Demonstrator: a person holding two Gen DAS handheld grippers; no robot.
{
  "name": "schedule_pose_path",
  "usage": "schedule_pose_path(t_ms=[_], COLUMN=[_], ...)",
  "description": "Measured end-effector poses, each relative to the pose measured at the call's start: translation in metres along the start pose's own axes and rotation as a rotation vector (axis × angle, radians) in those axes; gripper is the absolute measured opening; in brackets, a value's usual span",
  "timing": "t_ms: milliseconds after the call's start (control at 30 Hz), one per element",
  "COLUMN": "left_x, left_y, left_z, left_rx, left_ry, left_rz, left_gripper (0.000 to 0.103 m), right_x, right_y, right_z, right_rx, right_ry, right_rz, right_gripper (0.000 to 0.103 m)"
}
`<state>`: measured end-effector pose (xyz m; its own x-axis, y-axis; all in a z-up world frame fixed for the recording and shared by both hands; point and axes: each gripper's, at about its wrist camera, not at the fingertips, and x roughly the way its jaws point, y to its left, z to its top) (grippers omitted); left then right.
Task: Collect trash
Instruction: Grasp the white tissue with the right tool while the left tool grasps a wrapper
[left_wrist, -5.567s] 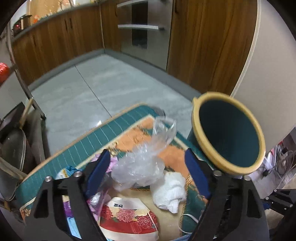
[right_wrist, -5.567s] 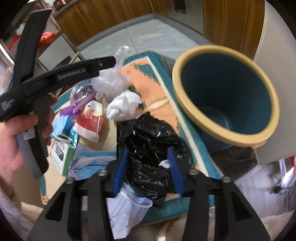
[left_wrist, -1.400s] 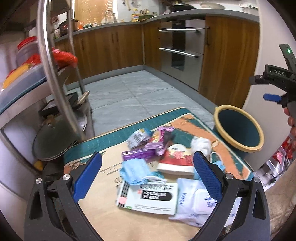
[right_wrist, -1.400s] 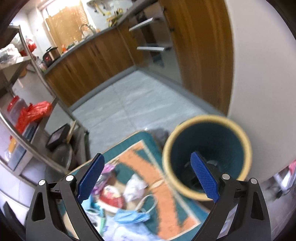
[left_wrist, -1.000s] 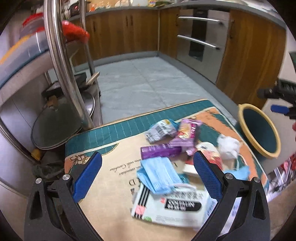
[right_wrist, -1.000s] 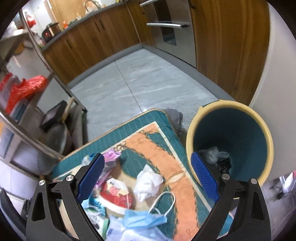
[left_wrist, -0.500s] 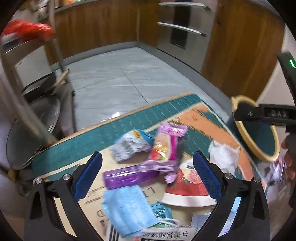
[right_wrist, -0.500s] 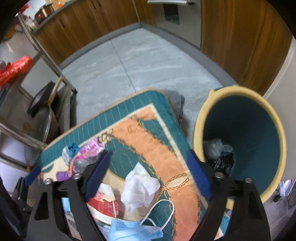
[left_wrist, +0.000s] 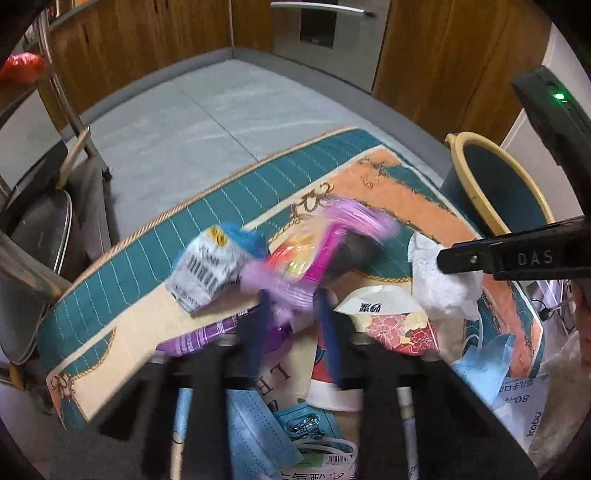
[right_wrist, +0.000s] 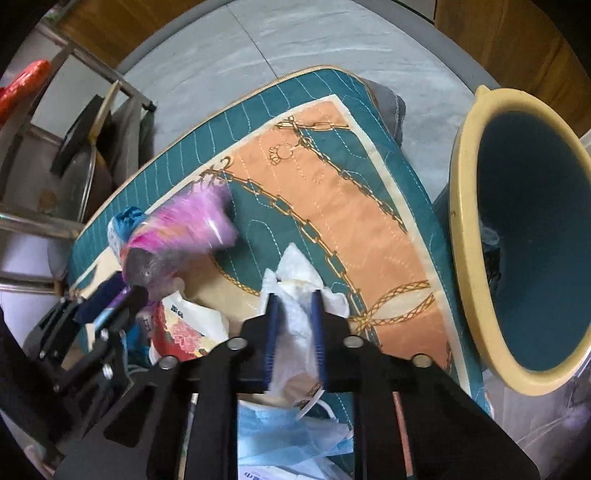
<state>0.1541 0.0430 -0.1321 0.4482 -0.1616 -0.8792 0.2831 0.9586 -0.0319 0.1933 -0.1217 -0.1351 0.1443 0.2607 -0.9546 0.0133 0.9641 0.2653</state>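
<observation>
Trash lay scattered on a quilted mat (right_wrist: 332, 177) beside a yellow-rimmed bin (right_wrist: 524, 236). The right tool (right_wrist: 294, 306) was closing with a crumpled white tissue (right_wrist: 295, 325) squeezed between its blue pads. The left tool (left_wrist: 291, 314) was closing on the lower end of a pink snack wrapper (left_wrist: 314, 251), blurred, whose upper end rose beyond its tips.

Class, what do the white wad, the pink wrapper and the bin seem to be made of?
White wad: soft tissue paper, probably; matte and crumpled.
Pink wrapper: thin plastic film, likely; glossy and printed, though blurred.
Bin: seemingly moulded plastic; smooth teal wall, cream rim.
</observation>
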Motion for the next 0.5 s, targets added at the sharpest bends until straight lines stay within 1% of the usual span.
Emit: schedule_pose_path(t_ms=[67,133,267,433,500], left_x=[-0.002,-0.006,-0.015,-0.03,-0.035], left_y=[0.0,-0.002,-0.002,-0.008,-0.009], left_z=[0.0,-0.001,0.002,0.001,-0.001], left_rx=[0.0,0.004,-0.026,-0.041,-0.05], left_ry=[-0.003,-0.018,-0.045,-0.083,-0.088], left_rz=[-0.007,0.013,0.011,0.03,0.037], left_gripper=[0.009,0.007,0.003,0.003,0.003], right_x=[-0.002,-0.005,-0.016,-0.041,-0.048], right_y=[0.001,0.0,-0.003,-0.012,-0.017], right_z=[-0.001,-0.002,-0.002,-0.007,-0.011], right_rx=[-0.012,-0.018,-0.02,-0.043,-0.04], right_ry=[-0.015,-0.025,-0.052,-0.116,-0.127], right_rz=[-0.003,-0.001,0.01,0.027,0.036], right_gripper=[0.012,0.008,0.008,0.008,0.008])
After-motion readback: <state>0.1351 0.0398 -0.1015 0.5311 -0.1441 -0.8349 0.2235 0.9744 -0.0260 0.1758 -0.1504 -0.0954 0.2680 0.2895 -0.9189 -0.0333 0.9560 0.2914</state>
